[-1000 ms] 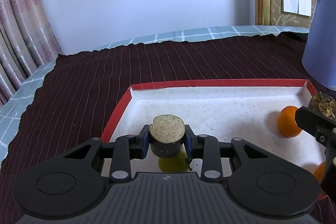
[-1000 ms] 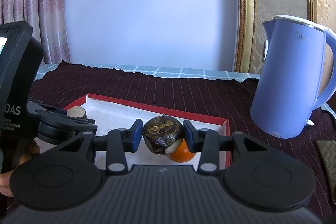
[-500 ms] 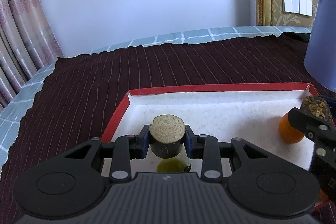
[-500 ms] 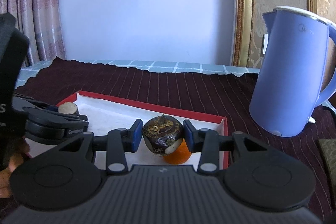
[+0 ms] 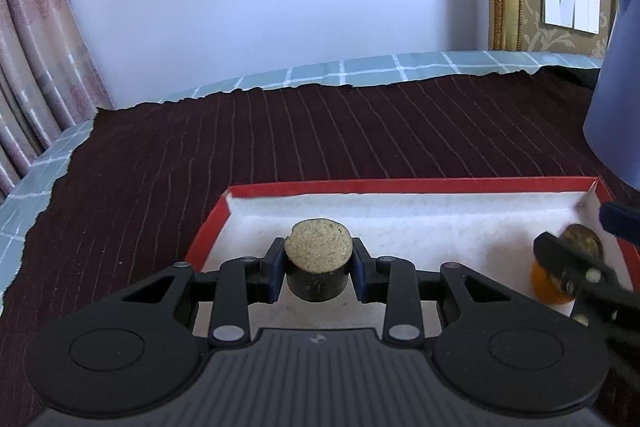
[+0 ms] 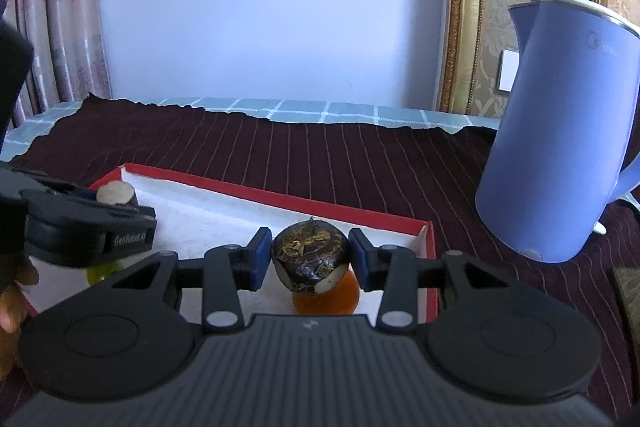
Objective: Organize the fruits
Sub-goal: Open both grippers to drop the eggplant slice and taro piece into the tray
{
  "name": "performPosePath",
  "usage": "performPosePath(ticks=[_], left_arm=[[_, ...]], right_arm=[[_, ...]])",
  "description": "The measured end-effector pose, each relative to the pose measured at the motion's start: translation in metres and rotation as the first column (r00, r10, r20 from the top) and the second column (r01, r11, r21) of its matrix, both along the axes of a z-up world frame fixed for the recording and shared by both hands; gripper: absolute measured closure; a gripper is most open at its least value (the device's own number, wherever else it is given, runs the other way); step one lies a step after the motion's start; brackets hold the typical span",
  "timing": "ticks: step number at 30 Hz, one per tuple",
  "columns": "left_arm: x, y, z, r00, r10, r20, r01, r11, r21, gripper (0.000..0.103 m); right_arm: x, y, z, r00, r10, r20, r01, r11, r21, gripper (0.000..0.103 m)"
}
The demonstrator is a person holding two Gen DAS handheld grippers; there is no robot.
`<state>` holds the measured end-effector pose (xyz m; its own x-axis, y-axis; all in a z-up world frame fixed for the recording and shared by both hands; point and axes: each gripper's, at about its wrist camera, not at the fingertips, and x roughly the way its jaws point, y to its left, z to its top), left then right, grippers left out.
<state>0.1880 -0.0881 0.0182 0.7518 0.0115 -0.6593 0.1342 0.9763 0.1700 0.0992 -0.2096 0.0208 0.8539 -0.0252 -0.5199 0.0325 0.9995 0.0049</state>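
Observation:
My left gripper (image 5: 319, 267) is shut on a short dark stub with a tan cut top (image 5: 318, 247). It holds the stub over the near left part of the red-rimmed white tray (image 5: 400, 185). The right wrist view shows that stub (image 6: 115, 192) with a green fruit (image 6: 102, 271) below it. My right gripper (image 6: 306, 259) has a dark brown round fruit (image 6: 310, 253) between its blue pads, directly above an orange (image 6: 324, 297) near the tray's far right corner. Its jaws are opening, but the pads still look in contact with the fruit. In the left wrist view the brown fruit (image 5: 582, 241) and the orange (image 5: 540, 281) appear at the right edge.
A tall blue kettle (image 6: 560, 147) stands on the dark striped cloth right of the tray's red rim (image 6: 280, 201). A checked cloth runs along the table's far edge by the wall. A hand (image 6: 12, 303) shows at the lower left.
The left gripper has moved toward the tray's far left corner, and the green fruit has dropped out of its view. The right gripper has moved toward the far right corner, still over the orange.

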Motion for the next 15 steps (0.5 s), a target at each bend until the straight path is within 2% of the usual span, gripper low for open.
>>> performPosePath(ticks=[4,12,13,15], left_arm=[[0.003,-0.005,-0.003,1.000,-0.009,-0.010,0.009,1.000,0.000,0.071],[0.004,-0.006,-0.009,1.000,-0.005,-0.023,0.005,1.000,0.012,0.070],[0.004,-0.006,-0.009,1.000,-0.005,-0.024,0.005,1.000,0.013,0.067],[0.003,-0.005,-0.008,1.000,-0.003,-0.011,0.003,1.000,0.011,0.054]], right_arm=[[-0.005,0.001,0.002,1.000,-0.005,0.020,0.005,1.000,-0.022,0.051],[-0.012,-0.003,0.001,1.000,-0.010,0.026,0.010,1.000,-0.008,0.048],[-0.014,-0.002,0.001,0.999,-0.012,0.030,0.012,1.000,-0.009,0.047],[-0.016,-0.002,0.001,0.999,-0.012,0.034,0.012,1.000,-0.011,0.046]])
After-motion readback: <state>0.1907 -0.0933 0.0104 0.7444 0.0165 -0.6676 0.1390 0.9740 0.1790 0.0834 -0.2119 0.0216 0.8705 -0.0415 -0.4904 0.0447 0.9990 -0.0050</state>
